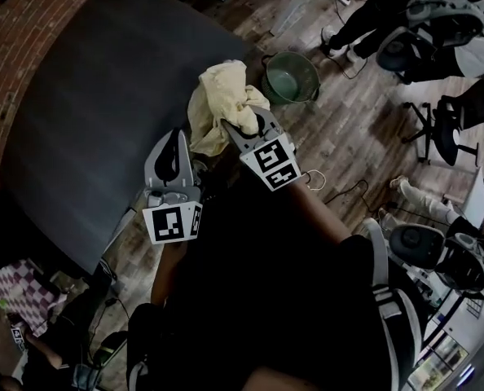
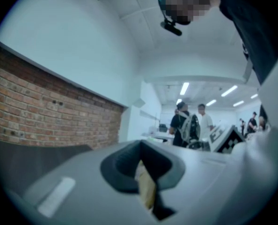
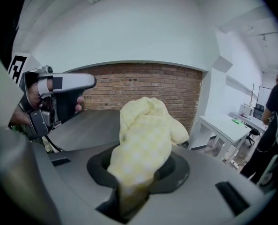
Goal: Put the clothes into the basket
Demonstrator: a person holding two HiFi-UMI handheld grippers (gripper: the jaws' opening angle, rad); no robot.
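Observation:
A pale yellow checked cloth [image 1: 224, 98] hangs bunched in the air over the near corner of the dark grey table [image 1: 103, 96]. My right gripper [image 1: 240, 125] is shut on it. In the right gripper view the cloth [image 3: 143, 135] billows up out of the right gripper [image 3: 132, 196] and hides the jaw tips. My left gripper [image 1: 182, 135] sits just left of the cloth's hanging edge. A thin strip of yellow fabric [image 2: 146, 189] is pinched in the left gripper [image 2: 148, 196]. A round green basket [image 1: 307, 65] stands on the wooden floor beyond the table's corner, right of the cloth.
A brick wall [image 3: 143, 86] runs behind the table. Seated people and office chairs [image 1: 437, 129] crowd the right side of the floor. A white desk [image 3: 223, 125] stands at the right. A checked purple cloth [image 1: 18, 292] lies at the lower left. Two people [image 2: 190, 123] stand further off.

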